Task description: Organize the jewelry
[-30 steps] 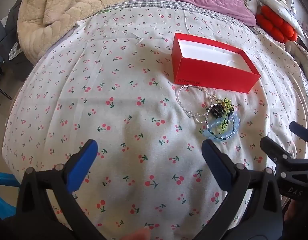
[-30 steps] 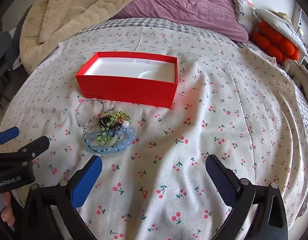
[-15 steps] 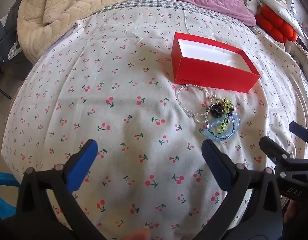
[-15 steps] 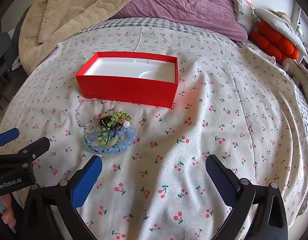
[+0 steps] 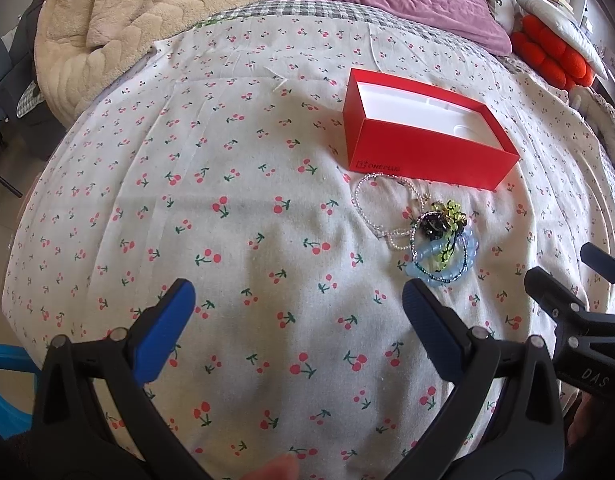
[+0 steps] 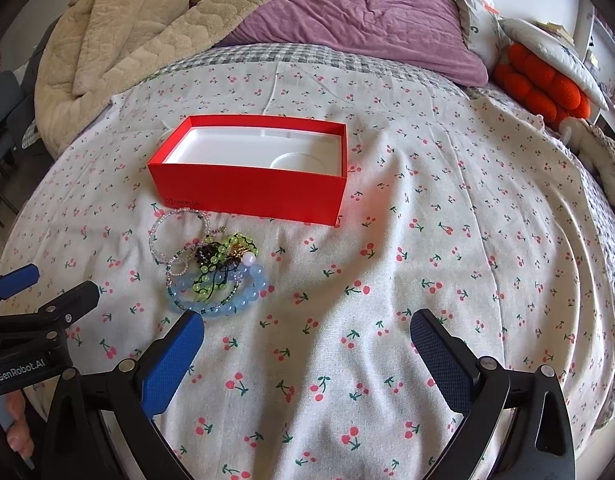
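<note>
On the bed (image 6: pixel 447 240), bracelets (image 6: pixel 211 272) lie tangled just before the empty red box (image 6: pixel 247 188), mid-sheet; my left gripper (image 5: pixel 295 296) and right gripper (image 6: pixel 307 328) hover with jaws spread wide.

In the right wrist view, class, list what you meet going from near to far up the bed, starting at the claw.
Right claw → pile of bracelets → red box → purple quilt.
</note>
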`<state>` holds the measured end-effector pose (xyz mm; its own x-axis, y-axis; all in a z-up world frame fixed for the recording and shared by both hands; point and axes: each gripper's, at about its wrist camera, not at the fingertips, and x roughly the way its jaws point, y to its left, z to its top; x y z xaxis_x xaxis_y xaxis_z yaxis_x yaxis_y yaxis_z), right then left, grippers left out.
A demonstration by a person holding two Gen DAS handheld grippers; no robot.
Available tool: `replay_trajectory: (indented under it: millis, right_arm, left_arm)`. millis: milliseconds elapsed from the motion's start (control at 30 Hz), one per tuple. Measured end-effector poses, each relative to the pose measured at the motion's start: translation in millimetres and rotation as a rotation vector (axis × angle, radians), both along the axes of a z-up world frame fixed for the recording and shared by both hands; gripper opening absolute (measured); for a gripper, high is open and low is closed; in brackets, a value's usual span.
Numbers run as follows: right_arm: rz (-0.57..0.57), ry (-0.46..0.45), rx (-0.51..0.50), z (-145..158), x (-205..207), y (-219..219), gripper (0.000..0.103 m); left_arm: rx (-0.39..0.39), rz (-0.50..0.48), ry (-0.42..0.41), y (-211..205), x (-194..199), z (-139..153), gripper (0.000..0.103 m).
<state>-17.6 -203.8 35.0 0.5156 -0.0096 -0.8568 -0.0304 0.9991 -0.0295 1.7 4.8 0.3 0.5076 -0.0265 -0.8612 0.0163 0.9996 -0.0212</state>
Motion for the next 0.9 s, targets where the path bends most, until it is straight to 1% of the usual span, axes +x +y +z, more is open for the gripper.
replay_trajectory:
  millis: [600, 900]
  right_arm:
    - [-0.003, -0.015, 0.004, 1.0, 2.9, -0.4, 0.103]
    - [0.016, -0.02, 0.009, 3.1, 0.9, 1.9, 0.103]
  left_arm:
    - [-0.025, 0.016, -0.006, 4.2, -1.1, 3.8, 0.103]
    - [-0.031, 0.022, -0.012, 5.7, -1.2, 6.2, 0.103]
